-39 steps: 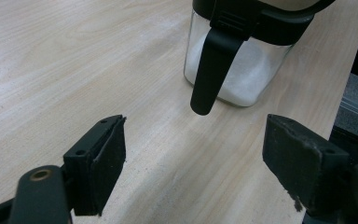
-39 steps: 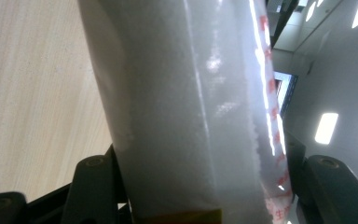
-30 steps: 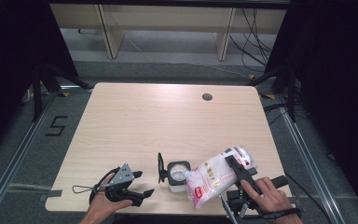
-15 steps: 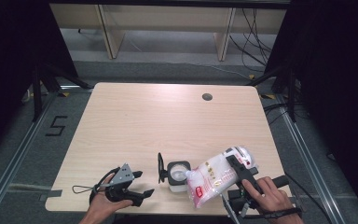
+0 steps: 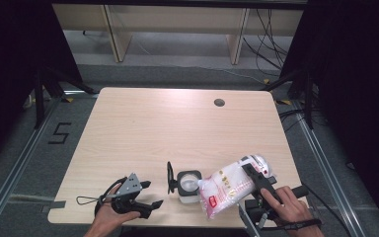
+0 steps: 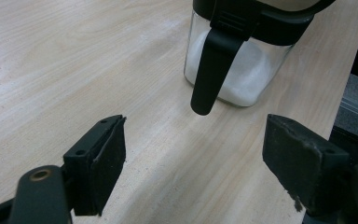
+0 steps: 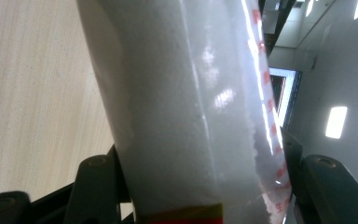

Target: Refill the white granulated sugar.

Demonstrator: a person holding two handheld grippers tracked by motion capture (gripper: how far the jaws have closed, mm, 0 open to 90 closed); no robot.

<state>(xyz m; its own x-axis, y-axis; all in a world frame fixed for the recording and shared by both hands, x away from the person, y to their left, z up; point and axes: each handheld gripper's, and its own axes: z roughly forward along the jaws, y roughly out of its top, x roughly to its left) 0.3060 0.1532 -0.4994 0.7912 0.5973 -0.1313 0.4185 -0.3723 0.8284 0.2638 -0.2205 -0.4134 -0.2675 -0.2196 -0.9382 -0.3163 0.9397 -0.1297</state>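
A clear plastic bag of white grains with red print is tilted over a small glass jar near the table's front edge. My right gripper is shut on the bag, which stands up between its jaws. The jar holds white grains and has a black rim, and its black lid is swung open to the left with a latch hanging down. My left gripper rests open on the table left of the jar, nothing between its fingers.
The wooden table has a round cable hole at the back right. Its front edge runs just below both hands. Pale shelving stands behind it, and cables lie on the floor to the right.
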